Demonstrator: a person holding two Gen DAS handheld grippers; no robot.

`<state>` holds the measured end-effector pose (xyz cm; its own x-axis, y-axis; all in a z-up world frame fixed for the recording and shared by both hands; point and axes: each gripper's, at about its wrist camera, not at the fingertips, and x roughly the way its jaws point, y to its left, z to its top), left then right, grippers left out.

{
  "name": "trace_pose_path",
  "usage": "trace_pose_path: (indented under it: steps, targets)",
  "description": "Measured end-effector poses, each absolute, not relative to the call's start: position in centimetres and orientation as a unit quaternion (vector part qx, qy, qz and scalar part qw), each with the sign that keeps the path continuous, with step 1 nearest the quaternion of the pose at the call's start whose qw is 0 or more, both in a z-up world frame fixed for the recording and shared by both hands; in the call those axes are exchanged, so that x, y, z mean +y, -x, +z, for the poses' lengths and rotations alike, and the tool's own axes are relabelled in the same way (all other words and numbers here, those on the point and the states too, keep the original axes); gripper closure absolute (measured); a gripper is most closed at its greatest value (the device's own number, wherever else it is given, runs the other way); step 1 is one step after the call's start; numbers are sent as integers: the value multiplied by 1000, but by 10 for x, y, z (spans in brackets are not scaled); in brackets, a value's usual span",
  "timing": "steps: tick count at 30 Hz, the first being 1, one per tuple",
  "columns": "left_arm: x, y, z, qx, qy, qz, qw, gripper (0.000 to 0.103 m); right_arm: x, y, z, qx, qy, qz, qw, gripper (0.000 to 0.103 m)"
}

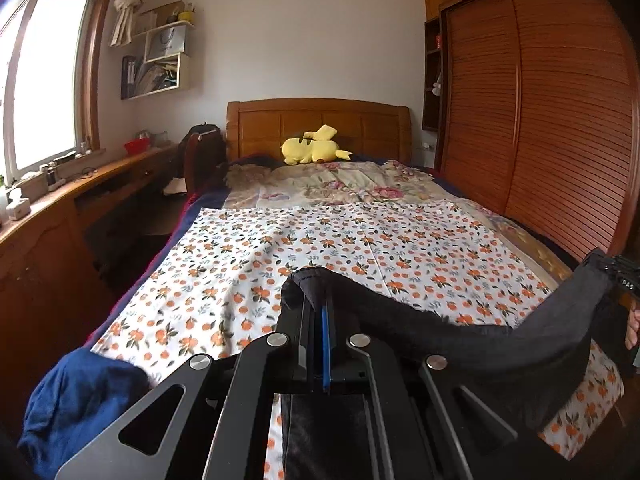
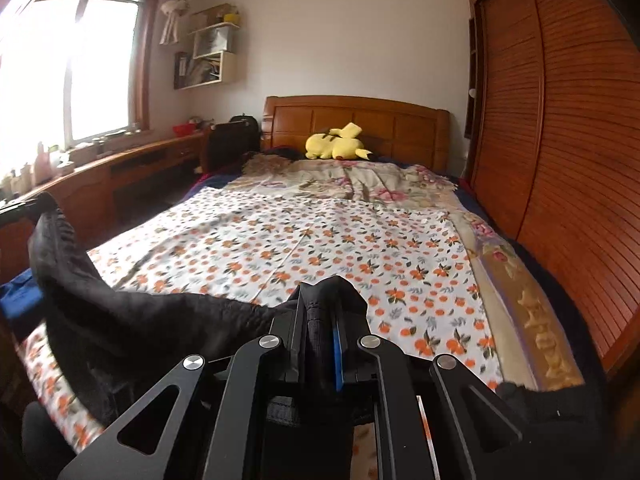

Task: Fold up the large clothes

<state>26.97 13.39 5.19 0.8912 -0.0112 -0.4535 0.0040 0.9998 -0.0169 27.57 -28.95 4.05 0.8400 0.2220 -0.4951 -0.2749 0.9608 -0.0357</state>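
Folding is at the lifting step, I judge: one dark garment (image 1: 460, 344) hangs stretched above the near end of the bed (image 1: 224, 264), with the left gripper (image 1: 316, 312) pressed together on one end of its upper edge and the right gripper (image 2: 320, 312) pinching the other end. The next move probably calls for both grippers to go forward together at the same height and lay the cloth flat on the orange-patterned sheet (image 2: 320, 248) without a twist. I count two grippers, one dark garment, one blue cloth (image 1: 80, 400) at the near left corner, one yellow plush toy (image 1: 312, 148) by the headboard.
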Motion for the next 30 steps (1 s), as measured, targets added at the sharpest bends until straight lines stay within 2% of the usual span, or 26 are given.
trace_pose_path:
  steps: [8, 19, 23, 24, 25, 26, 27, 28, 30]
  targets:
    - [144, -342, 17, 264, 8, 3, 965, 100, -269, -365, -4, 291, 59, 110, 949, 94]
    - [150, -379, -50, 311, 5, -7, 950, 99, -264, -413, -82, 346, 44, 99, 932, 91]
    - [144, -381, -68, 331, -8, -13, 944, 94, -261, -418, -100, 360, 49, 92, 927, 89]
    - [140, -380, -71, 333, -12, -12, 943, 86, -261, -419, -103, 362, 48, 90, 927, 88]
    - [138, -378, -74, 335, -16, -12, 942, 77, -261, -418, -104, 363, 48, 89, 926, 79]
    - [135, -373, -75, 326, -23, -6, 945, 47, -261, -417, -105, 363, 48, 84, 927, 58]
    - [133, -368, -75, 316, -29, 0, 948, 22, -261, -415, -104, 362, 50, 78, 927, 42]
    - [130, -363, -74, 305, -35, 0, 952, 17, -261, -411, -102, 352, 57, 64, 932, 29]
    - [126, -356, -76, 308, -38, -5, 951, 17, -262, -407, -99, 343, 59, 66, 935, 29]
